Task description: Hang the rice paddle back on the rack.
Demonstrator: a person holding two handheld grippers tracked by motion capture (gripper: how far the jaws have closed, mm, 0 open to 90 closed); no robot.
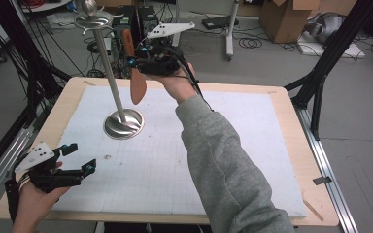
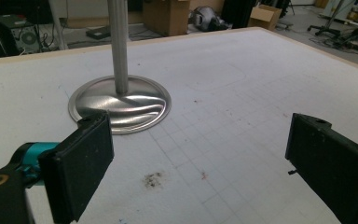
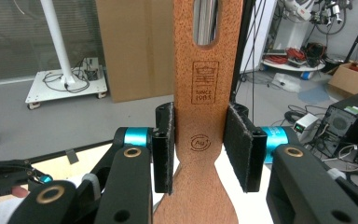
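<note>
High view: my right hand-held gripper (image 1: pixel 135 62) clamps the wooden spatula (image 1: pixel 137 85); next, hook its slot onto the stand (image 1: pixel 112 77). Left hand-held gripper (image 1: pixel 80 158) idles wide.

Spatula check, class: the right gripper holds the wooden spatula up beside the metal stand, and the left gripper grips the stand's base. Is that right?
Not quite. The left gripper grips nothing: in the left gripper view its jaws stand open over the mat, short of the base. The right gripper does hold the spatula beside the stand.
</note>
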